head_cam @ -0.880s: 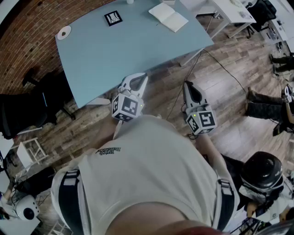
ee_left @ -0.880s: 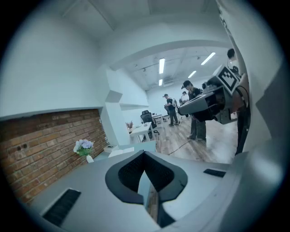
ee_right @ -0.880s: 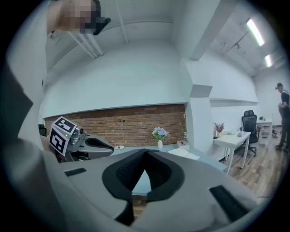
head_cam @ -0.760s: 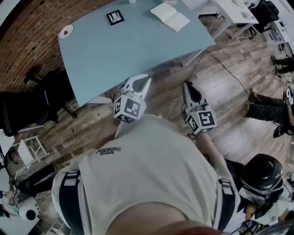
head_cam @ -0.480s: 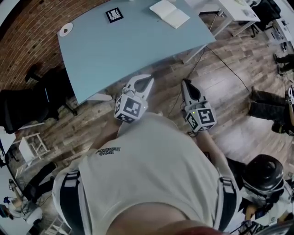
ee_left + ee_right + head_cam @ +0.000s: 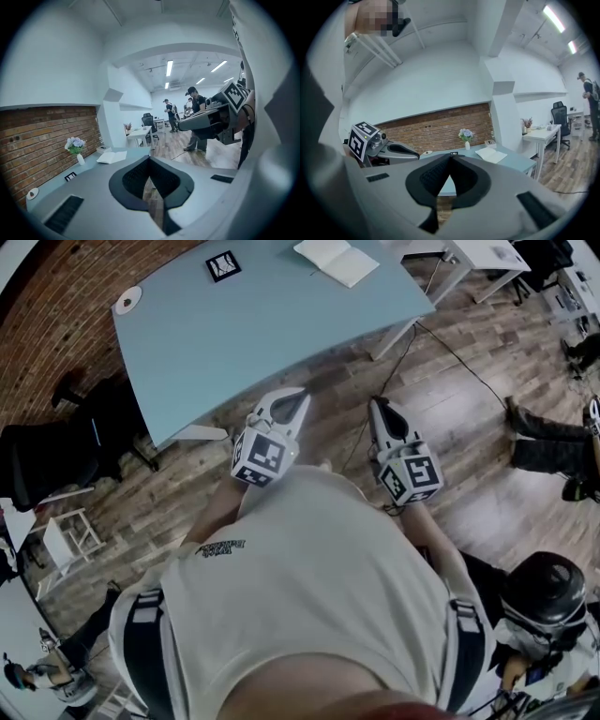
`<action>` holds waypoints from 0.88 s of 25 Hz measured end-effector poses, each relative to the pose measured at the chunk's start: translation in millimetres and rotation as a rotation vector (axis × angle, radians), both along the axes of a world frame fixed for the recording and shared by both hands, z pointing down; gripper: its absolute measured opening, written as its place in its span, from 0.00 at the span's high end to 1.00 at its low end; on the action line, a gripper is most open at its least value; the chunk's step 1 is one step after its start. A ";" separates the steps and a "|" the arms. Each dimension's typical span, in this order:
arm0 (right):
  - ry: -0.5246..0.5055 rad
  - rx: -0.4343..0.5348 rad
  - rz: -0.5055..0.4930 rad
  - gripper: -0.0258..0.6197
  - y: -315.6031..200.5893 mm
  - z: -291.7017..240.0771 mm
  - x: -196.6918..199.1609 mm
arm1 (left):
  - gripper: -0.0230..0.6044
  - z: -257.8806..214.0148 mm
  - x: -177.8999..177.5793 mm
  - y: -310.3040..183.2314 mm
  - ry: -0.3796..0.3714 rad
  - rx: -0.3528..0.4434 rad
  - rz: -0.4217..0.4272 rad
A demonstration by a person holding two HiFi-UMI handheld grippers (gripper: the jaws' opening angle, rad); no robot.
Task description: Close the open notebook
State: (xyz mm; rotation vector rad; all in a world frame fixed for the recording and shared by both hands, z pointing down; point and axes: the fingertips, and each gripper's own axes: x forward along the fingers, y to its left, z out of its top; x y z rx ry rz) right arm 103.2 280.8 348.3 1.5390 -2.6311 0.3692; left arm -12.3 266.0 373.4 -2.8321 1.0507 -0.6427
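The open notebook [image 6: 337,261] lies with its white pages up at the far right part of the light blue table [image 6: 244,334]. It also shows small in the left gripper view as the notebook [image 6: 111,157] and in the right gripper view as the notebook [image 6: 491,154]. My left gripper [image 6: 298,393] and right gripper [image 6: 375,404] hang over the wooden floor, short of the table's near edge and far from the notebook. Both are shut with nothing in them, as the left gripper [image 6: 150,158] and right gripper [image 6: 450,157] show in their own views.
On the table are a black marker card [image 6: 222,265], a white disc [image 6: 127,301] and a vase of flowers [image 6: 466,137]. A black chair [image 6: 56,460] stands left. A white desk [image 6: 543,133] is at the right. A cable [image 6: 450,371] crosses the floor. People stand beyond [image 6: 194,108].
The table and notebook have slid toward the top edge of the head view. Both grippers stay shut in front of my body, hardly shifting.
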 end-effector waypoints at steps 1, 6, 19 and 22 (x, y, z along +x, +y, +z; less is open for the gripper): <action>-0.004 -0.001 0.000 0.96 0.6 1.3 3.6 | 0.95 0.9 4.0 1.2 0.000 -0.003 0.001; -0.008 0.001 -0.003 0.96 1.7 2.7 18.7 | 0.95 0.9 16.9 4.2 0.002 -0.007 -0.008; -0.003 0.040 -0.024 0.96 -14.0 1.3 41.5 | 0.95 -12.6 22.1 -7.3 0.010 0.023 -0.070; 0.001 0.046 -0.030 0.96 -26.6 0.9 43.7 | 0.95 -11.1 20.4 -19.6 0.012 0.024 -0.082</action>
